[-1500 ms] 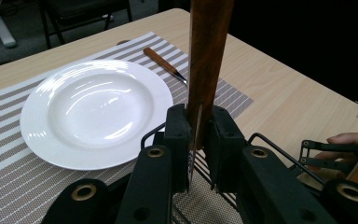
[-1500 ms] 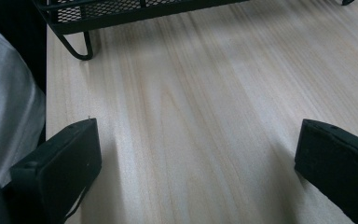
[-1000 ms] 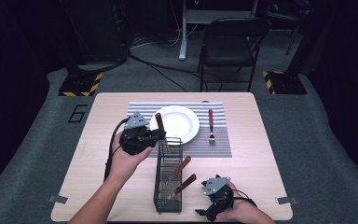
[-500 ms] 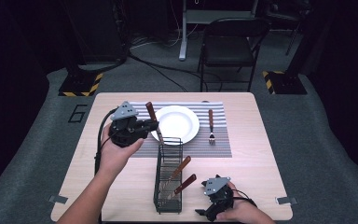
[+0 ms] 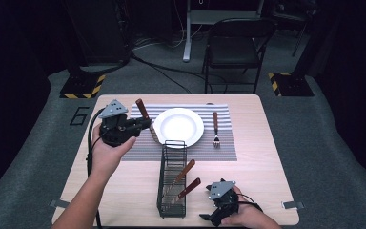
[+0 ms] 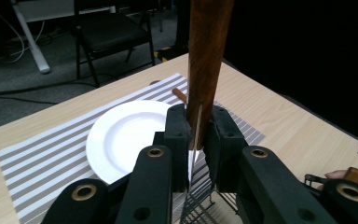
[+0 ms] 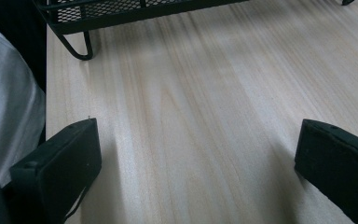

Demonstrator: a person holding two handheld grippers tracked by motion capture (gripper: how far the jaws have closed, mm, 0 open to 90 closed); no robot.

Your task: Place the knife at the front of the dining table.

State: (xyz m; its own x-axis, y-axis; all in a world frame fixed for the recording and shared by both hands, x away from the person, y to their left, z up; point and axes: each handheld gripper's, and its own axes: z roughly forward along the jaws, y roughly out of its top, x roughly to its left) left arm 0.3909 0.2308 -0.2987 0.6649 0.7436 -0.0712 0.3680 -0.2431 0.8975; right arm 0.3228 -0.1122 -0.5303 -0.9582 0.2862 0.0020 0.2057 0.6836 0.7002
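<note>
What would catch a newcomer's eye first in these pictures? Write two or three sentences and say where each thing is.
First, the left gripper, raised over the striped placemat's left end, clamping a wooden-handled knife held upright. Beside it the white plate sits mid-mat, a fork to its right. Nearer the person, a black wire basket holds two more wooden handles, by the open right gripper.

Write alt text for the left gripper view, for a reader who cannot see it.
The left gripper clamps a wooden-handled table knife upright between black jaws, above a round white plate on a grey-striped placemat.
</note>
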